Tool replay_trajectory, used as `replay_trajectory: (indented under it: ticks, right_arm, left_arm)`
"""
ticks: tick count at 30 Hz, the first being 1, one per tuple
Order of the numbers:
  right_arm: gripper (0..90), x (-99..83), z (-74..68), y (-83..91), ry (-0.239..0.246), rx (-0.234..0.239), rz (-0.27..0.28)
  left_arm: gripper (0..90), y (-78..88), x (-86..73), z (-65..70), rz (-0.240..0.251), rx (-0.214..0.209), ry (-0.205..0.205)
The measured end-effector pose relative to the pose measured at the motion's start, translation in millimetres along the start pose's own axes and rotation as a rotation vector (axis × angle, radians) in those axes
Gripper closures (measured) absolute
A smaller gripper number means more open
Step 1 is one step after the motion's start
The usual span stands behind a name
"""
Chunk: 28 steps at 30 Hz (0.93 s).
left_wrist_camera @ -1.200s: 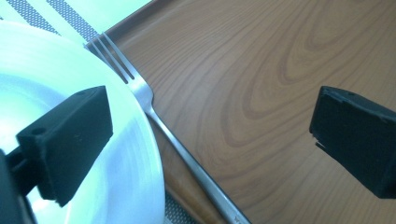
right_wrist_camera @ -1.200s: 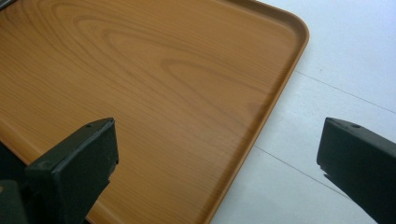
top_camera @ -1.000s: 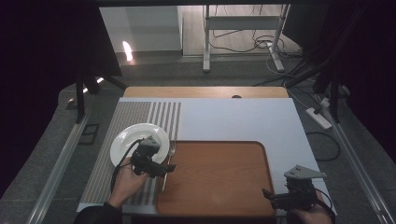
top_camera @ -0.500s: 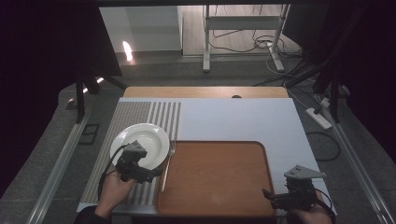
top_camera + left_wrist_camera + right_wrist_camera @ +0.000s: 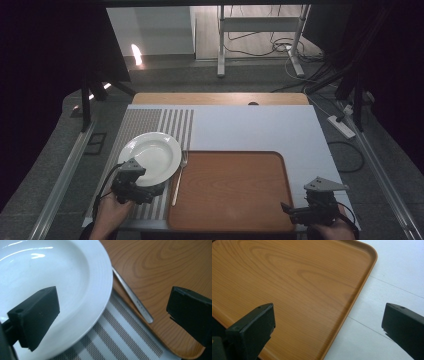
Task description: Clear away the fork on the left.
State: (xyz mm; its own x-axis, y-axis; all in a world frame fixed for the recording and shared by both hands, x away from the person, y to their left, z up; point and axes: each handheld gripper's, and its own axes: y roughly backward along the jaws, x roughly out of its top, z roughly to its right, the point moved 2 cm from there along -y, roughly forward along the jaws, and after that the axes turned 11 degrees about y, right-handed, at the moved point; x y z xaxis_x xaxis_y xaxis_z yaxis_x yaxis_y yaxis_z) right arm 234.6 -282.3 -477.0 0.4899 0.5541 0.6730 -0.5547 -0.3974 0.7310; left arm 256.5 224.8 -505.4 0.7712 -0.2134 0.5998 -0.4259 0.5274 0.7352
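High view is showing the left claw (image 5: 150, 192) hovering with jaws apart over the near rim of the white plate (image 5: 150, 156), which is sitting on the striped mat (image 5: 140, 125) at the table's left, just beside the fork (image 5: 178, 176) and wooden tray (image 5: 230, 187). Being glazed ceramic, the plate is likely stiff, slippery and breakable; gripping its near rim seems best. Right claw (image 5: 292, 212) is waiting, jaws apart, at the tray's near right corner. Fork tines are hard to make out.

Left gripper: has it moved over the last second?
Yes. The left gripper has drawn back toward the person and leftward, from beside the fork to the near rim of the plate. Its jaws stand open.
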Motion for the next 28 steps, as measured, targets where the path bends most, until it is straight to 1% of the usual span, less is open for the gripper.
replay_trajectory:
  ticks: [2,8,11,15,16,18,20,22,23,28]
  right_arm:
    - [0.0,0.0,0.0,0.0,0.001,0.0,-0.001]
    - [0.0,-0.1,-0.1,0.1,0.002,-0.001,-0.001]
    - [0.0,0.0,-0.1,0.1,0.001,-0.001,0.0]
    - [0.0,0.0,-0.2,0.2,0.001,-0.003,0.0]
    - [0.0,-0.1,-0.1,0.1,0.0,-0.004,-0.001]
    - [0.0,-0.1,0.0,0.4,0.0,-0.004,0.0]
    - [0.0,-0.1,-0.1,0.4,0.001,-0.004,0.0]
    - [0.0,0.0,-0.4,0.3,0.001,-0.004,0.001]
    - [0.0,0.1,-0.6,0.3,0.003,-0.004,-0.001]
    - [0.0,-0.1,-0.4,0.0,0.006,-0.006,-0.004]
  left_arm:
    - [0.0,4.2,-5.0,-2.4,0.009,0.003,0.015]
    - [0.0,10.8,-14.6,-5.8,0.014,0.012,0.032]
    - [0.0,15.9,-17.2,-6.4,0.034,0.014,0.039]
    - [0.0,20.9,-20.0,-7.2,0.047,0.018,0.049]
    - [0.0,24.1,-21.9,-8.2,0.048,0.029,0.057]
    - [0.0,26.4,-24.2,-9.2,0.04,0.054,0.057]
    - [0.0,27.7,-25.2,-9.8,0.037,0.06,0.058]
    - [0.0,29.3,-26.6,-10.4,0.039,0.06,0.063]
    - [0.0,29.3,-27.2,-10.7,0.027,0.062,0.066]
    - [0.0,28.2,-26.3,-10.8,0.021,0.056,0.07]
